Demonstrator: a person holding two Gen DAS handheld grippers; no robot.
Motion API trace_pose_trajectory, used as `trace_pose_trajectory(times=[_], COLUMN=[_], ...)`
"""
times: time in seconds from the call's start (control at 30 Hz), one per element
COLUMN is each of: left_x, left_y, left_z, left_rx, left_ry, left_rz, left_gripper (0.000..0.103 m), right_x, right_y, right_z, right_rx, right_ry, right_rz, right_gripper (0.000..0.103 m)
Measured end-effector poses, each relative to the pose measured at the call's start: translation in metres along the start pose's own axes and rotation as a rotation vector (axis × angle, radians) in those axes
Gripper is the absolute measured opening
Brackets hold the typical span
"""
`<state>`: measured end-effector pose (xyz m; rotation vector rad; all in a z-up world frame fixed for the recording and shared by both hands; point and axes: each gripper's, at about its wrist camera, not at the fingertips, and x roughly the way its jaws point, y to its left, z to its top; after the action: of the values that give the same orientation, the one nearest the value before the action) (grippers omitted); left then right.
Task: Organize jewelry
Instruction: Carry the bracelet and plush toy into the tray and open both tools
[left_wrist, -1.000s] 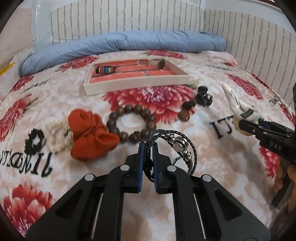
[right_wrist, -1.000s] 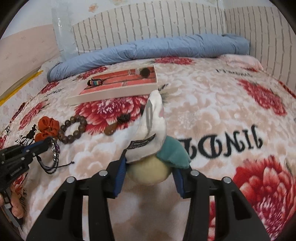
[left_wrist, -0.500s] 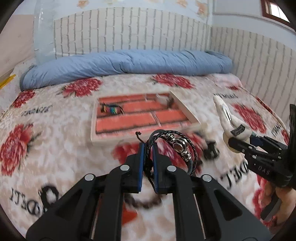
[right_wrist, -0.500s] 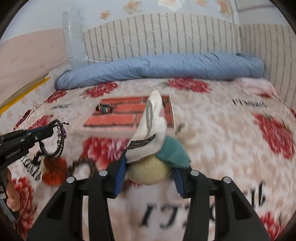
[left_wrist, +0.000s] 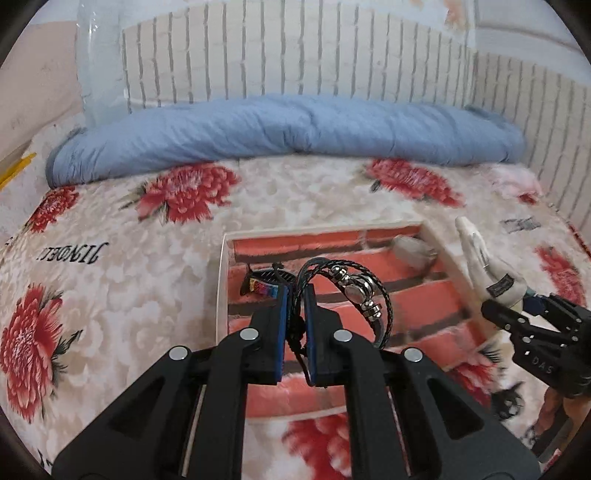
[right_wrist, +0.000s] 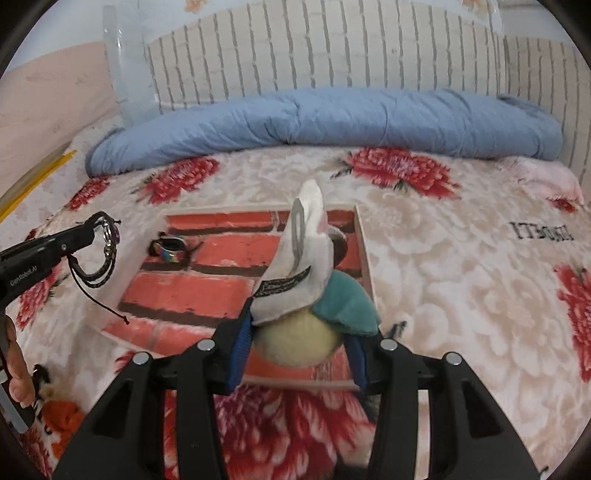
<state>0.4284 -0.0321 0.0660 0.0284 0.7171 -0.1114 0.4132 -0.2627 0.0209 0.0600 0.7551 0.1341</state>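
Jewelry is being carried over a bed (left_wrist: 110, 258) covered with a blanket of red flowers. On the left side, the left tongs (left_wrist: 295, 291) are pinching together on a black braided bracelet (left_wrist: 347, 291), which is hanging in the air above the left part of a tray (left_wrist: 220, 280). In the right wrist view, the same left tongs (right_wrist: 96, 226) are reaching in from the left edge, and the bracelet (right_wrist: 99, 258) is dangling from them with a thin cord trailing down toward the tray (right_wrist: 364, 243).

The tray is lying flat on the bed and is showing a red brick pattern inside a white rim. A small rainbow-striped bracelet (left_wrist: 264, 286) is resting inside it near the far left corner; it is appearing also in the right wrist view (right_wrist: 170, 250). A blurred grey thing (left_wrist: 412, 249) is sitting near the far right corner, and I cannot tell what it is.

Further right, the right tongs (right_wrist: 297, 332) are clamping on a plush hair clip (right_wrist: 299, 291) with a cream round body, a white pointed cloth part and a teal piece. It is being held up over the right part of the tray. In the left wrist view, these right tongs (left_wrist: 511, 308) and the hair clip (left_wrist: 487, 269) are showing at the right edge.

A rolled blue quilt (right_wrist: 332, 122) is lying along the far end of the bed.
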Motion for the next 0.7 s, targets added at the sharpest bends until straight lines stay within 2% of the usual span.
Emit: trace_pose_trajectory(times=[0.13, 0.3, 0.7], left_x=[0.044, 0.08, 0.122], left_y=[0.005, 0.011, 0.022], left_z=[0.002, 0.0, -0.007], left_rx=[0.01, 0.003, 0.004], left_ry=[0.071, 0.148, 0.239], left_rz=[0.047, 0.064, 0.118], left_gripper=[0.007, 0.007, 0.008], right_x=[0.035, 0.059, 0.093], right_y=[-0.002, -0.007, -0.022], right_z=[0.002, 0.007, 0.012], right_rx=[-0.005, -0.003, 0.084], right_ry=[0.049, 0.084, 0.165], right_rz=[-0.03, -0.051, -0.031], right_gripper=[0.045, 0.045, 0.046])
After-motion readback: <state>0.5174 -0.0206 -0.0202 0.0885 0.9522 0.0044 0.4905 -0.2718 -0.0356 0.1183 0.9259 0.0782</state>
